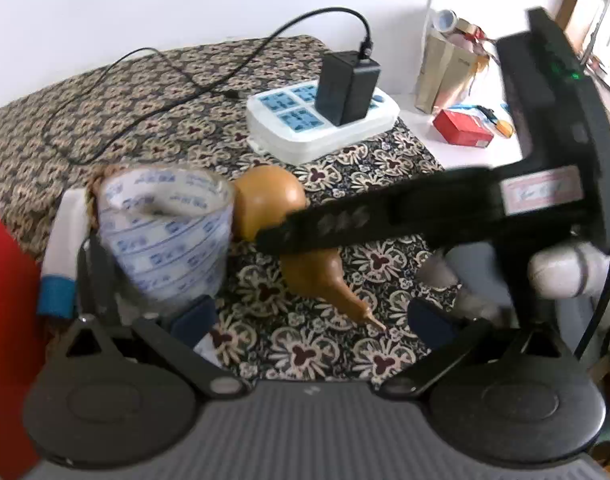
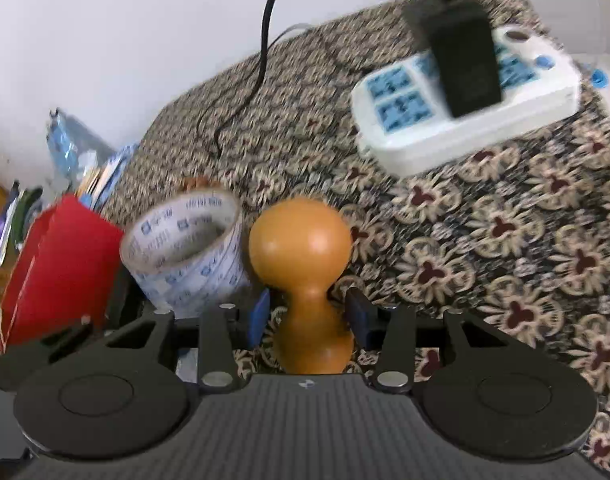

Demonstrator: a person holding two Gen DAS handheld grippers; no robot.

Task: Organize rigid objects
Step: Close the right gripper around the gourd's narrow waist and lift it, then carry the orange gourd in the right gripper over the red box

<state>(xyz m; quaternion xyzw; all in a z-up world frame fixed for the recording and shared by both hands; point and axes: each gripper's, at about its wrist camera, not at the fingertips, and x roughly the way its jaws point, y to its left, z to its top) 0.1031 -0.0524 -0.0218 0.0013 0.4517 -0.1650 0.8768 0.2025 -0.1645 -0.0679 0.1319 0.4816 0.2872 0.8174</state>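
Tabletop (image 2: pixel 505 240): covered by a patterned cloth; it carries every item below.
Power strip (image 2: pixel 485 128): white, at the far side of the cloth, with a black adapter (image 2: pixel 461 64) plugged in and a cable trailing away. Well apart from the work zone.
Red box (image 2: pixel 57 264): stands at the left edge, just beside the tape roll.
Tape roll (image 2: pixel 193 248): a wide printed roll standing on end, just beside the gourd; whether they touch cannot be determined.
Gourd (image 2: pixel 305 276): a brown, two-bulbed wooden gourd, the item in hand. The large bulb points away from the right gripper; the narrow waist sits between its fingers. In the left view the pointed stem (image 1: pixel 369 314) aims toward the left gripper.
Right gripper (image 2: pixel 309 316): fingers parted on either side of the gourd's waist, gaps visible on both sides; not yet gripping.
Left gripper (image 1: pixel 309 320): fingers spread wide, holding nothing, the left one close to the tape roll.
Step in hand: judged to be grasping the gourd.
Procedure: centre the waist between the pads, then close slowly. The rounded, glossy surface is likely to slip, so grip the waist, not a bulb.
Caution: keep the left-side finger away from the tape roll; a nudge may tip it.
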